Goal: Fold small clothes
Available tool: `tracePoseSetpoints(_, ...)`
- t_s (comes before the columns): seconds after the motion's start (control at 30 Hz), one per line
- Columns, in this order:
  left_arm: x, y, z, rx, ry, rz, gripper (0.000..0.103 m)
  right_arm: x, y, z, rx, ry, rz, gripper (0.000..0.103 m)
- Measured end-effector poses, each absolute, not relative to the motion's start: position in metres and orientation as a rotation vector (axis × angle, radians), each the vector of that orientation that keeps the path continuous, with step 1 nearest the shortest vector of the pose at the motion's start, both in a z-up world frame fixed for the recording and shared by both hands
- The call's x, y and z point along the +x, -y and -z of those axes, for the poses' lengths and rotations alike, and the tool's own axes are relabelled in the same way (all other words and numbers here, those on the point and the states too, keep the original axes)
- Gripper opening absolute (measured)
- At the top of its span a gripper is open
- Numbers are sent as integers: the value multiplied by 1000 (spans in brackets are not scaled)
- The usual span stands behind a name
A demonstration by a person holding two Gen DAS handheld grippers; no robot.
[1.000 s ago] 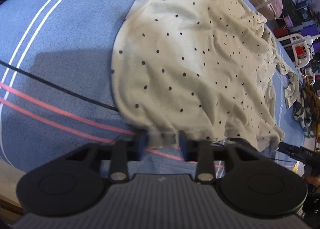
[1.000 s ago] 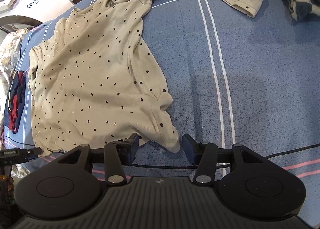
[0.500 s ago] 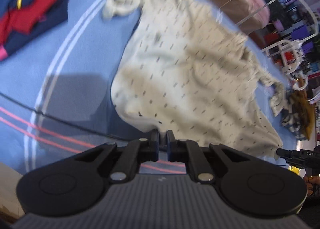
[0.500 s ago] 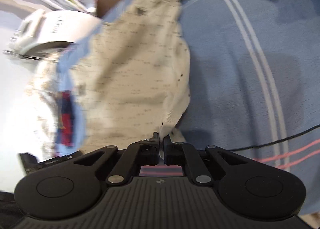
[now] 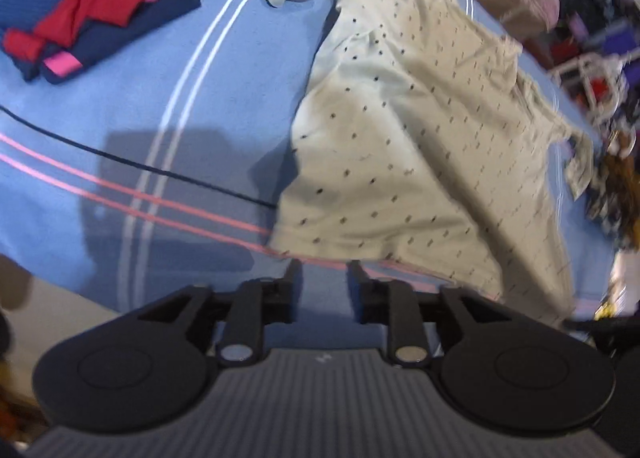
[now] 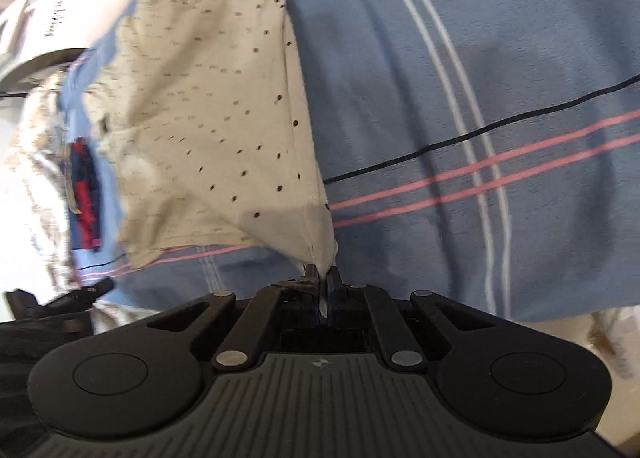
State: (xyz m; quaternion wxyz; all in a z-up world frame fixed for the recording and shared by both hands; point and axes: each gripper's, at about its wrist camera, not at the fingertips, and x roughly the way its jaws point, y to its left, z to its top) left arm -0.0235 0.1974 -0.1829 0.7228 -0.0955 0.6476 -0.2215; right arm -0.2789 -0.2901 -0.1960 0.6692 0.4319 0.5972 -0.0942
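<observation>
left gripper (image 5: 322, 272) – jaws opening, nothing between them, hem just at 12 o'clock | right gripper (image 6: 323, 278) – clamped on corner of dotted beige shirt (image 6: 224, 114) | shirt lies on blue striped bedsheet (image 6: 460, 58)

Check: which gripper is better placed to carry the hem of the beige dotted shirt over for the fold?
Right. The right gripper is shut on a corner of the beige black-dotted shirt, lifting it off the blue striped bedsheet. The left gripper is opening, nothing between its fingers; it would likely need to regrasp.
</observation>
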Motion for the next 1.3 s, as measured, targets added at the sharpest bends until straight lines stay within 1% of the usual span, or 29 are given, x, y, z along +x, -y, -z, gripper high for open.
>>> tracePoseSetpoints(0.03, -23, -192, 185, -197, -1402, 488, 69, -276, 290, 199, 975, -1340, 213, 7)
tracePoseSetpoints(0.07, -24, -183, 187, -137, -1368, 478, 83, -273, 289, 201, 982, -1334, 201, 7)
tracePoseSetpoints(0.1, -23, -176, 188, -78, -1337, 471, 101, -269, 287, 203, 986, -1331, 191, 7)
tracePoseSetpoints(0.17, -23, -160, 190, 25, -1261, 499, 102, -264, 286, 204, 968, -1338, 181, 7)
tracePoseSetpoints(0.23, -18, -149, 199, 48, -1250, 546, 102, -265, 288, 204, 955, -1340, 170, 7)
tracePoseSetpoints(0.27, -15, -146, 207, 46, -1274, 568, 101, -264, 288, 205, 955, -1339, 169, 7)
tracePoseSetpoints(0.3, -12, -143, 217, 48, -1304, 578, 98, -263, 289, 206, 955, -1339, 171, 8)
tracePoseSetpoints(0.33, -11, -140, 230, 50, -1348, 577, 85, -264, 290, 207, 959, -1334, 175, 8)
tracePoseSetpoints(0.37, -10, -139, 237, 44, -1374, 571, 82, -266, 291, 207, 963, -1329, 181, 8)
tracePoseSetpoints(0.4, -13, -140, 237, 44, -1349, 562, 75, -266, 291, 208, 967, -1326, 187, 8)
tracePoseSetpoints(0.43, -15, -140, 235, 46, -1325, 558, 39, -267, 292, 208, 969, -1323, 193, 8)
tracePoseSetpoints(0.47, -15, -140, 234, 47, -1330, 544, 11, -268, 293, 208, 973, -1321, 197, 8)
tracePoseSetpoints(0.5, -13, -142, 233, 24, -1348, 528, 3, -270, 294, 208, 977, -1321, 205, 8)
tracePoseSetpoints(0.57, -13, -148, 223, -52, -1367, 550, 3, -274, 295, 208, 989, -1322, 216, 8)
tracePoseSetpoints(0.77, -19, -176, 150, -51, -1319, 621, 3, -283, 301, 185, 1106, -1267, 165, 8)
tracePoseSetpoints(0.83, -19, -191, 137, -38, -1319, 601, 3, -286, 302, 182, 1129, -1290, 141, 8)
tracePoseSetpoints(0.9, -18, -206, 136, -14, -1345, 566, 3, -290, 302, 181, 1079, -1337, 139, 7)
tracePoseSetpoints(1.0, -15, -216, 154, 37, -1388, 532, 4, -294, 303, 192, 1028, -1383, 164, 8)
tracePoseSetpoints(1.07, -13, -212, 179, 52, -1450, 521, 10, -290, 301, 206, 995, -1404, 193, 25)
tracePoseSetpoints(1.1, -13, -210, 188, 69, -1468, 498, 24, -288, 301, 214, 1002, -1421, 226, 43)
tracePoseSetpoints(1.13, -14, -208, 199, 97, -1490, 494, 48, -287, 300, 222, 991, -1443, 251, 65)
tracePoseSetpoints(1.17, -16, -206, 206, 135, -1499, 495, 60, -285, 299, 225, 956, -1457, 272, 70)
tracePoseSetpoints(1.2, -17, -206, 209, 176, -1498, 477, 71, -283, 297, 225, 901, -1468, 293, 69)
tracePoseSetpoints(1.3, -19, -218, 203, 220, -1472, 421, 80, -280, 296, 210, 739, -1471, 351, 69)
